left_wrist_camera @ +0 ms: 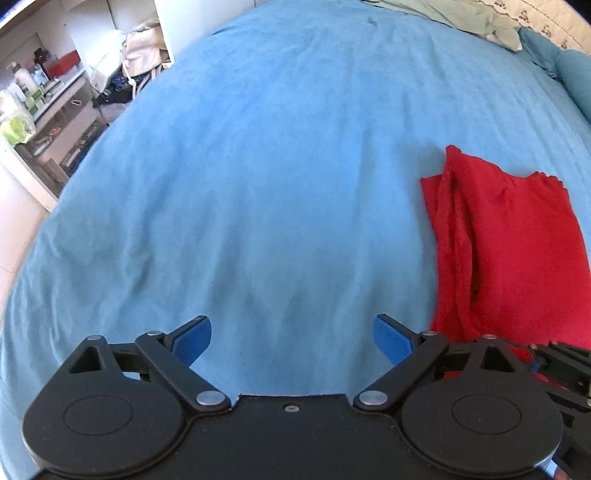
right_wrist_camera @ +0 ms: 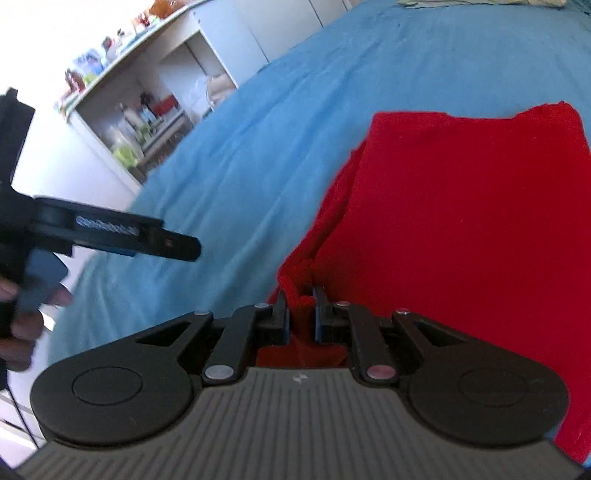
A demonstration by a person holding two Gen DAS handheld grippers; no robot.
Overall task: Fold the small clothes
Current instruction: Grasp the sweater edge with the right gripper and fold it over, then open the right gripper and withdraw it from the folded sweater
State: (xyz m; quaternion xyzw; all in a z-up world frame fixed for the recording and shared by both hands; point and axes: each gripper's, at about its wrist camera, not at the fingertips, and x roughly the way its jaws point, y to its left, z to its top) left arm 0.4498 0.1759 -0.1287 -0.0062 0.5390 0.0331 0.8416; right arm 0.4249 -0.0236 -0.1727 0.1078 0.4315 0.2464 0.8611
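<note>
A red knitted garment (right_wrist_camera: 461, 221) lies folded on the blue bedcover (right_wrist_camera: 240, 166). My right gripper (right_wrist_camera: 302, 299) is shut on a bunched corner of that garment at its near left edge. In the left wrist view the same red garment (left_wrist_camera: 506, 251) lies to the right, with a fold ridge along its left side. My left gripper (left_wrist_camera: 291, 336) stands open over bare blue bedcover (left_wrist_camera: 258, 184), nothing between its blue pads (left_wrist_camera: 194, 341). It also shows at the left of the right wrist view, the left gripper (right_wrist_camera: 110, 236) held by a hand (right_wrist_camera: 22, 314).
A white shelf unit (left_wrist_camera: 40, 99) with bottles and jars stands beyond the bed's left edge. A pale green cloth (left_wrist_camera: 476, 18) and a quilted cover lie at the far end of the bed. A blue pillow (left_wrist_camera: 576, 81) sits at far right.
</note>
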